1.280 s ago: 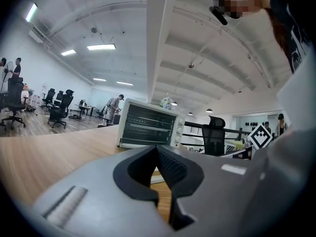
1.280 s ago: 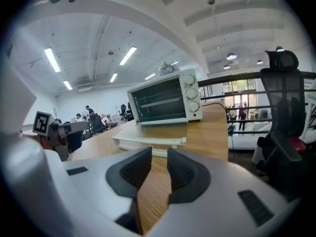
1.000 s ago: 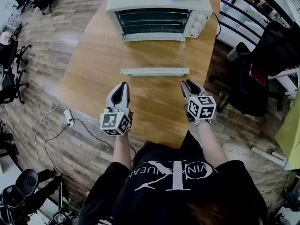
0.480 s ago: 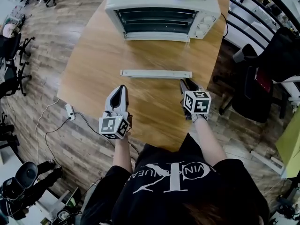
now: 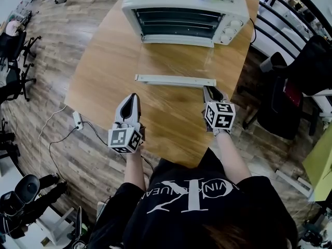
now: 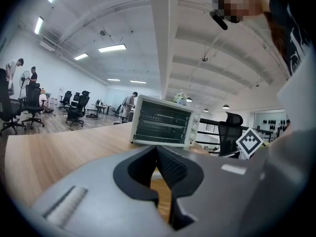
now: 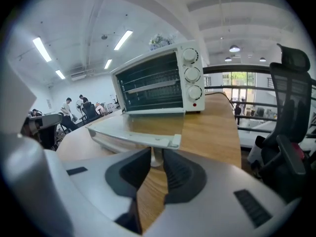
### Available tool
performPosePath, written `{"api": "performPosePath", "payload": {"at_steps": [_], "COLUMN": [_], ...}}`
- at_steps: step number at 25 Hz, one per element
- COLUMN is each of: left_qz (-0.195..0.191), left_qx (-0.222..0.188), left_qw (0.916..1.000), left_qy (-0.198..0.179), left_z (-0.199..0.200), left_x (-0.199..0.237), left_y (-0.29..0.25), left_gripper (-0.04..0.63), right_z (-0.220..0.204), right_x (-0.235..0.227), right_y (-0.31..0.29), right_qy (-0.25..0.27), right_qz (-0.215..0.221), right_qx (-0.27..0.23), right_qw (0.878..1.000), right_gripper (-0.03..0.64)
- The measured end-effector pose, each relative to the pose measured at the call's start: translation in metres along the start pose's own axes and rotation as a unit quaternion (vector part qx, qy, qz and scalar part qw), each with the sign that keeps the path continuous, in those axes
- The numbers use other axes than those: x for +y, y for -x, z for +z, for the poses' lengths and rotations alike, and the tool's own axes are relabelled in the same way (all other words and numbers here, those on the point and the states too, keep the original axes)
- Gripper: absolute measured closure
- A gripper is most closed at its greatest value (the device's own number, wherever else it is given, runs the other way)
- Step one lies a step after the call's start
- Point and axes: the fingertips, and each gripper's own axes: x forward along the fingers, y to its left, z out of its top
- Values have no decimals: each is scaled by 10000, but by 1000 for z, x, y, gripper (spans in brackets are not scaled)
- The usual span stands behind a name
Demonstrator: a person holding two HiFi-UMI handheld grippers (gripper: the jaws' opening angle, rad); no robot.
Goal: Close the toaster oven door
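The right gripper view shows what the head view cannot: the right claw [image 7: 152,154] is narrowly parted and grasps nothing, with the end post of the white bar handle [image 5: 174,80] just beyond its tips. The left gripper view shows the left claw [image 6: 157,149] clenched on nothing.

The white metal toaster oven [image 5: 181,14] sits at the far end of the light wooden bench [image 5: 104,82], its glass door [image 5: 174,64] folded down flat. On the plank floor [image 5: 57,45], a black office chair [image 5: 280,102] stands to the right and a white power adapter [image 5: 77,121] lies to the left.

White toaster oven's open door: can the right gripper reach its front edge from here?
Probably yes: the right gripper sits just short of the white-framed glass door at its right front corner, fingers slightly apart, nothing in between.
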Motion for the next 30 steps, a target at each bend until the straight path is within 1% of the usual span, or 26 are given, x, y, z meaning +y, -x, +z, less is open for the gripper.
{"api": "performPosePath", "payload": {"at_steps": [8,15,23,30], "left_qz": [-65,-160,-213,-224], "left_qx": [-104,-220,-249,-327], "left_qw": [9999,9996,9995,9992], "left_qy": [11,0,5,-69], "left_z": [9,19,21,32], "left_x": [-2,-8,-13,-16], "left_y": [-4,-13,-18,-24], "left_gripper": [584,583,583,583], "right_z": [47,98,155,190], "right_x": [5,8,4,-2], "right_y": [19,30,30,26], "right_qy": [461,782,875,891], "right_qz": [41,125,200,182], "right_qx": [-536,-1041,-1472,-1691], "right_qw": [9975,9914,9850,9814], "right_gripper": [546,546,546,548]}}
